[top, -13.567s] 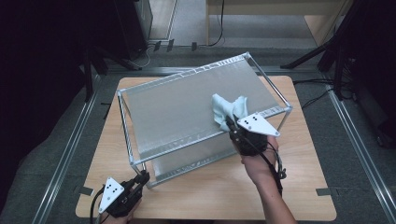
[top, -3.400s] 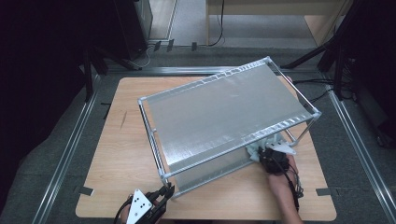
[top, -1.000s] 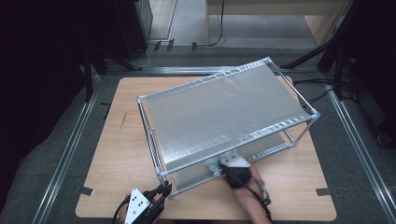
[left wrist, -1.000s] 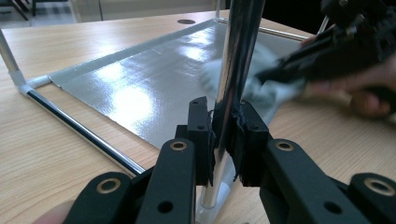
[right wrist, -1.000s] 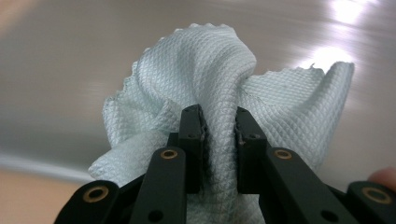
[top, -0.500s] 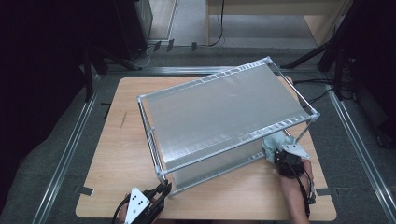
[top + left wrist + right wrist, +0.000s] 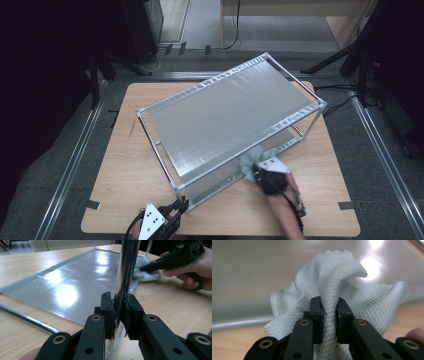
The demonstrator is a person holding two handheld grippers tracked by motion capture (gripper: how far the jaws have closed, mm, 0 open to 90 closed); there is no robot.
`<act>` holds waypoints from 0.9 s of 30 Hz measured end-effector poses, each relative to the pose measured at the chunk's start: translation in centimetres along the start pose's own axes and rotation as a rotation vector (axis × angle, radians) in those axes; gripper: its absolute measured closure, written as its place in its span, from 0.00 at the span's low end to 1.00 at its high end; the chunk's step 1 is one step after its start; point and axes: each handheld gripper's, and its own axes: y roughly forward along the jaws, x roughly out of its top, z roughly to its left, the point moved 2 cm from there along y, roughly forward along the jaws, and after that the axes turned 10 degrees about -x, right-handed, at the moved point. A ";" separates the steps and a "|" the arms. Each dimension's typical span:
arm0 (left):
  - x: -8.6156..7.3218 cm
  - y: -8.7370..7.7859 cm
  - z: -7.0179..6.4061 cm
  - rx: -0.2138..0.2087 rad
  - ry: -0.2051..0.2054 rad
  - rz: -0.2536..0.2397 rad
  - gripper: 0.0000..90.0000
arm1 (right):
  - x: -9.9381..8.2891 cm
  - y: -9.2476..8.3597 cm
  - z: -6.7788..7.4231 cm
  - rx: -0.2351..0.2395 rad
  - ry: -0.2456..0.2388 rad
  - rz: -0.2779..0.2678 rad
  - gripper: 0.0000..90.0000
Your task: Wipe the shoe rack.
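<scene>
1. Left gripper [image 7: 176,210] at 7 o'clock on the table [image 7: 120,165]: jaws clamped on the rack's [image 7: 225,117] corner post [image 7: 125,277].
2. Right gripper [image 7: 256,172] at 5 o'clock: jaws pinching the cloth [image 7: 329,290], which sits at the rack's lower shelf edge.

pale green cloth [image 7: 337,290], bunched, on shelf [image 7: 220,120]

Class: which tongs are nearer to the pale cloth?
Right. The right tongs are shut on the cloth; the left tongs clamp the rack's corner post, apart from it.

Left gripper [image 7: 176,209] clamped at the near-left; right gripper [image 7: 256,174] clamped, forearm angled inward.
</scene>
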 end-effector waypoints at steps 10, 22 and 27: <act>-0.1 0.0 -0.5 -0.012 0.016 0.005 0.89 | -0.4 -2.9 12.8 0.494 -0.402 -0.107 0.88; -0.2 0.0 -0.5 -0.011 0.017 0.006 0.89 | 0.7 1.6 -0.8 0.063 -0.057 -0.027 0.88; -0.2 0.0 -0.5 -0.006 0.012 0.003 0.89 | 0.3 1.7 -5.9 -0.121 0.002 -0.006 0.88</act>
